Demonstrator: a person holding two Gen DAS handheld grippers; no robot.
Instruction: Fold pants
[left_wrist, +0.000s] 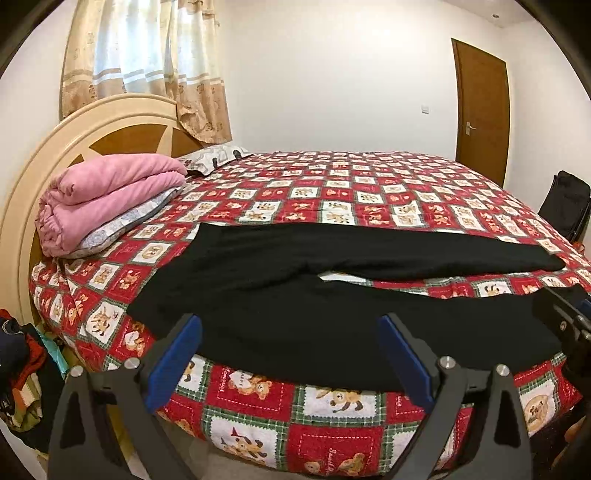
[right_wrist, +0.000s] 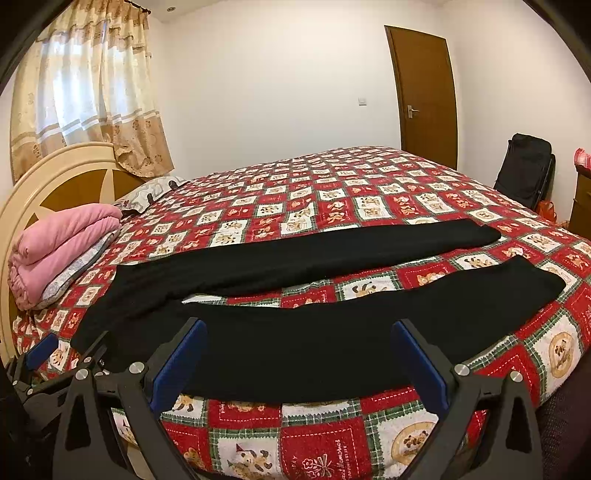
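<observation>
Clothes pile (left_wrist: 18, 373) — cut off at left edge.

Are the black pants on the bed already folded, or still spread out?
Spread out. The black pants lie flat on the bed, both legs apart with quilt between them.

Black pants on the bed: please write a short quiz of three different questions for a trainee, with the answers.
1. True or false: the black pants are already folded in half.
2. What lies on the pillow by the headboard? A) pink blanket B) black bag C) curtain
3. Fill in: both the left gripper and the right gripper are ____.

Key: 1 false, the two legs lie spread apart on the bedspread. 2 A, the pink blanket. 3 open.
</observation>
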